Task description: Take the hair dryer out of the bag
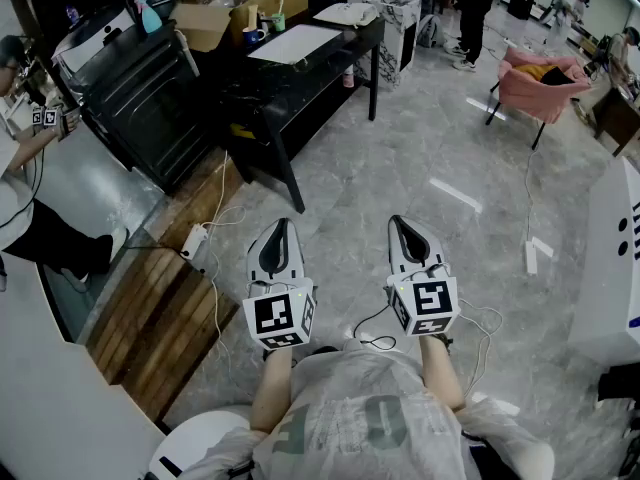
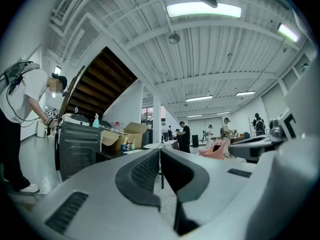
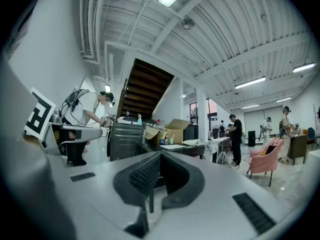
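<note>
The left gripper (image 1: 281,226) and the right gripper (image 1: 399,222) are both clenched tight and empty. Only the gripper views show the ceiling light (image 2: 202,9).

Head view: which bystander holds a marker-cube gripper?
The person in the white top at the far left edge, beside the black cabinet: a marker cube shows at their hand. None shows on the people farther back.
</note>
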`<control>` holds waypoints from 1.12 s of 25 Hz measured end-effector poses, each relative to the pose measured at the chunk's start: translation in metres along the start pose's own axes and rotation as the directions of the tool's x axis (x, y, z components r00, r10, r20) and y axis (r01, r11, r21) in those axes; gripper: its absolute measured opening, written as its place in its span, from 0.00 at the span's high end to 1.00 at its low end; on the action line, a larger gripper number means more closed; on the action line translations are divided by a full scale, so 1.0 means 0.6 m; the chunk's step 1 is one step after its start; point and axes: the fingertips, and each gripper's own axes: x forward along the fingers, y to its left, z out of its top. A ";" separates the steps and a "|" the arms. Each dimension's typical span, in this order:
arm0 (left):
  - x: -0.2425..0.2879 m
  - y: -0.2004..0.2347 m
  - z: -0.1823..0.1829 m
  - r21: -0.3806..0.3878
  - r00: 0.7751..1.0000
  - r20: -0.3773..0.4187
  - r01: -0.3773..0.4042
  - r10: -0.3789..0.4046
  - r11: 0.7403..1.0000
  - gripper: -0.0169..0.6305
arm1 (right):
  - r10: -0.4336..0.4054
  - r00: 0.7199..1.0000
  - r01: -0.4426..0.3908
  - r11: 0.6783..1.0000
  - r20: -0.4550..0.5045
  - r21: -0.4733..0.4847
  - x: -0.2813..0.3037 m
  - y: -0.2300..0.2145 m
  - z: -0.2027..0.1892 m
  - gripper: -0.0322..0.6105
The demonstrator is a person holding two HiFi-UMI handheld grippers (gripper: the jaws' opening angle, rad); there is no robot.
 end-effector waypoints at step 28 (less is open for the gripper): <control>0.187 -0.005 0.000 -0.058 0.995 0.094 0.044 -0.038 0.997 0.92 | 0.188 0.982 -0.187 0.982 -0.018 0.012 0.127 -0.043 -0.047 0.90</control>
